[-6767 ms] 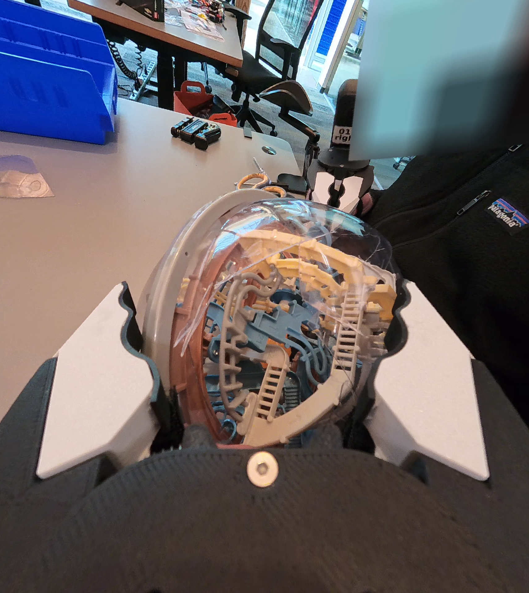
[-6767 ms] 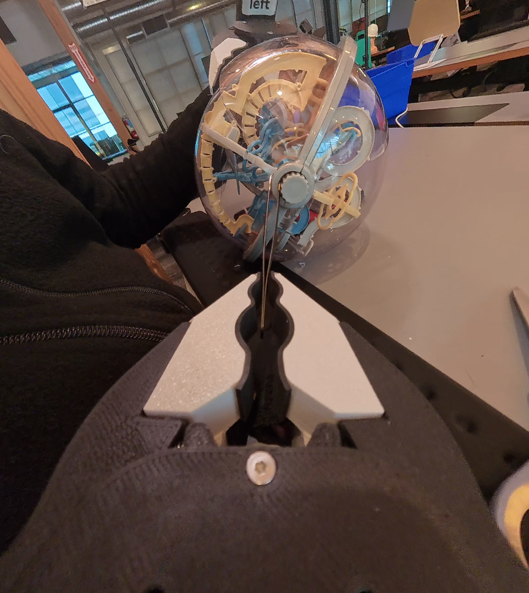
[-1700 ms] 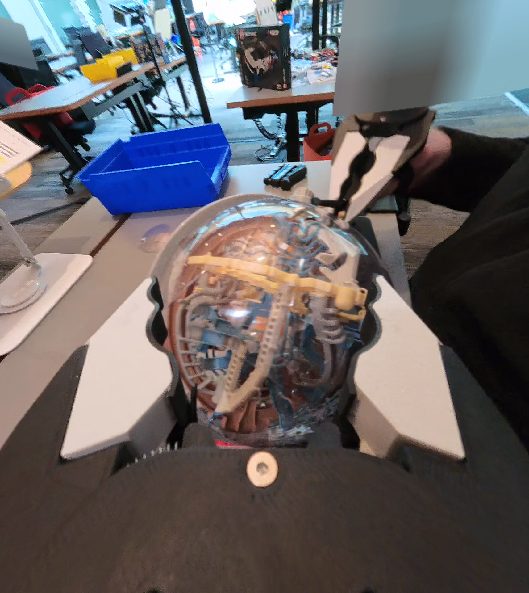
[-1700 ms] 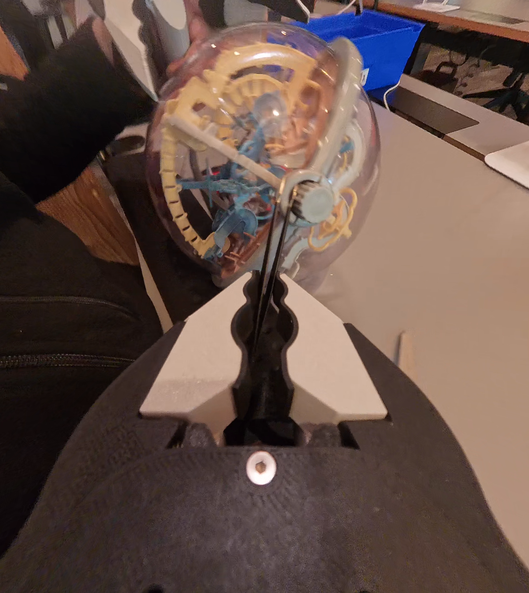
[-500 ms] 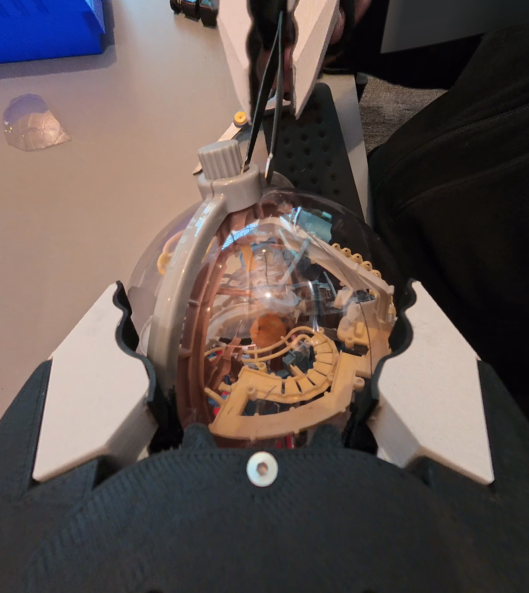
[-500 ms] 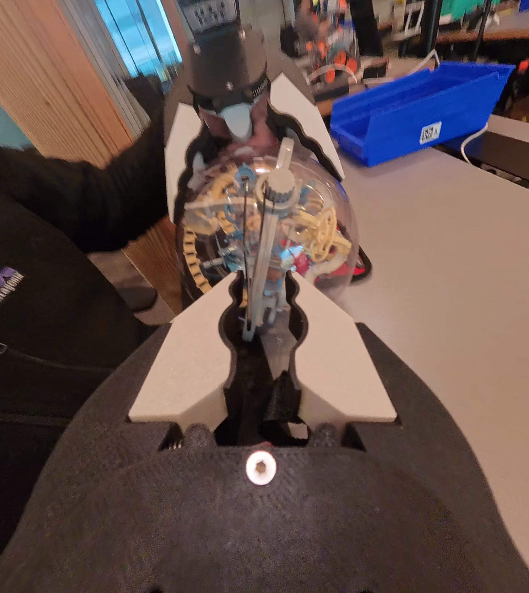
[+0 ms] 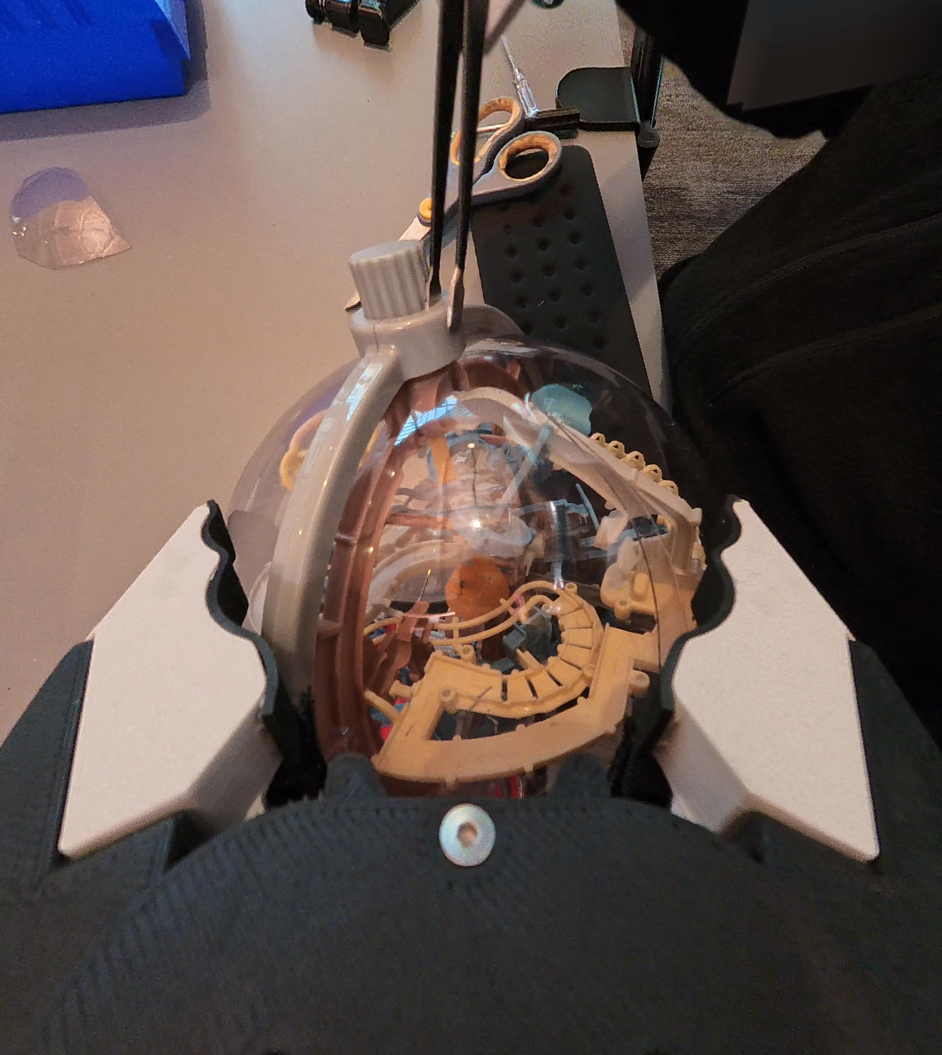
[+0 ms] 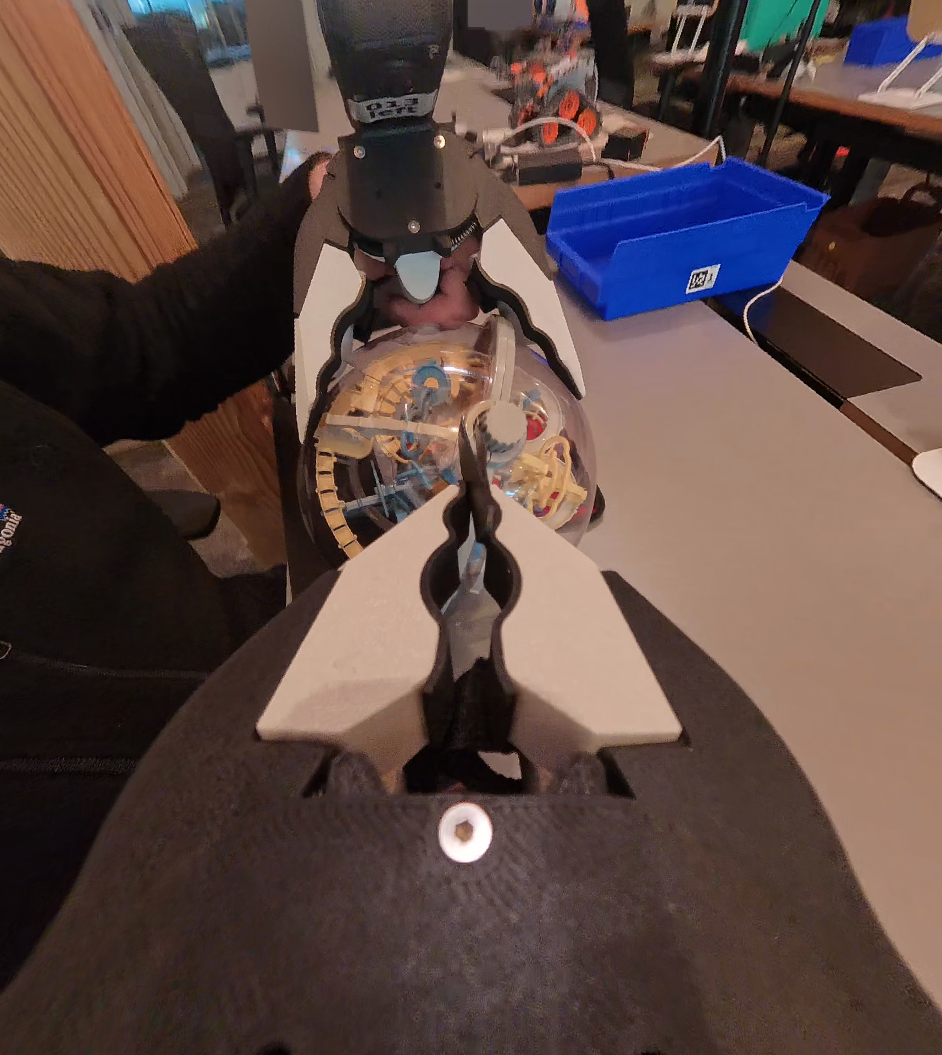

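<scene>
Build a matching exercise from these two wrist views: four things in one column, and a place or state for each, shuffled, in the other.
Things:
1. clear maze ball
2. black tweezers
3. scissors
4. blue bin

Places or states:
A. lying on the grey table beyond the ball
B. clamped in the right claw, tips at the ball's grey knob
C. sitting empty on the table
D. gripped between the left claw's fingers

Pairs: 1-D, 2-B, 3-A, 4-C

White tongs (image 7: 471, 576), black fleece sleeve (image 8: 160, 342)
</scene>
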### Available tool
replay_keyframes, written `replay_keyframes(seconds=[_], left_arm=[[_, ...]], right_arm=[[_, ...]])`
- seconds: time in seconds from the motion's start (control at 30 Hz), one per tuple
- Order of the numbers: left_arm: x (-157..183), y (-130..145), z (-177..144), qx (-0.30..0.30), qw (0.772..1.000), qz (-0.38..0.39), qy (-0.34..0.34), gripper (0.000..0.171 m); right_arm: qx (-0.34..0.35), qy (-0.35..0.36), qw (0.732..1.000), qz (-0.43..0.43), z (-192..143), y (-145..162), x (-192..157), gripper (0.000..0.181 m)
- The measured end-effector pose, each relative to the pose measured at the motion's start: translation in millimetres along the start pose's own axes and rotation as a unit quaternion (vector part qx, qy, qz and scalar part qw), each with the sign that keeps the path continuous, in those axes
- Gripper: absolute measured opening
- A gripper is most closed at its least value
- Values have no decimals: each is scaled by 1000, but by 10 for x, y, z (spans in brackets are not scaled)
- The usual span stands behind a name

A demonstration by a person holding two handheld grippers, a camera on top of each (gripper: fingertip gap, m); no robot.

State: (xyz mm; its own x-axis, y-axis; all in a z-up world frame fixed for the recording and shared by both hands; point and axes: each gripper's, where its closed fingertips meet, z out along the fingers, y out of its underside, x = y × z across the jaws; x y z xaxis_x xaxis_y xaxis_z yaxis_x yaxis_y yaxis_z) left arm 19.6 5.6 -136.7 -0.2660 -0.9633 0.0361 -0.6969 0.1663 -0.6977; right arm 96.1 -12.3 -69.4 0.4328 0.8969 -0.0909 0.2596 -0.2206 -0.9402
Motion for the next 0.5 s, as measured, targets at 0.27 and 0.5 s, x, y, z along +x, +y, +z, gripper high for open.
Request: replay_keyframes(seconds=[0.27,0.5], left_arm=[[-3,-28,29,-3,1000,1,2,155],[-4,-25,21,2,1000,2,5,156]], right_arm=[[-67,1,998,-20,242,-168,73,0],[14,14,1000,9,123,-236,139,25]])
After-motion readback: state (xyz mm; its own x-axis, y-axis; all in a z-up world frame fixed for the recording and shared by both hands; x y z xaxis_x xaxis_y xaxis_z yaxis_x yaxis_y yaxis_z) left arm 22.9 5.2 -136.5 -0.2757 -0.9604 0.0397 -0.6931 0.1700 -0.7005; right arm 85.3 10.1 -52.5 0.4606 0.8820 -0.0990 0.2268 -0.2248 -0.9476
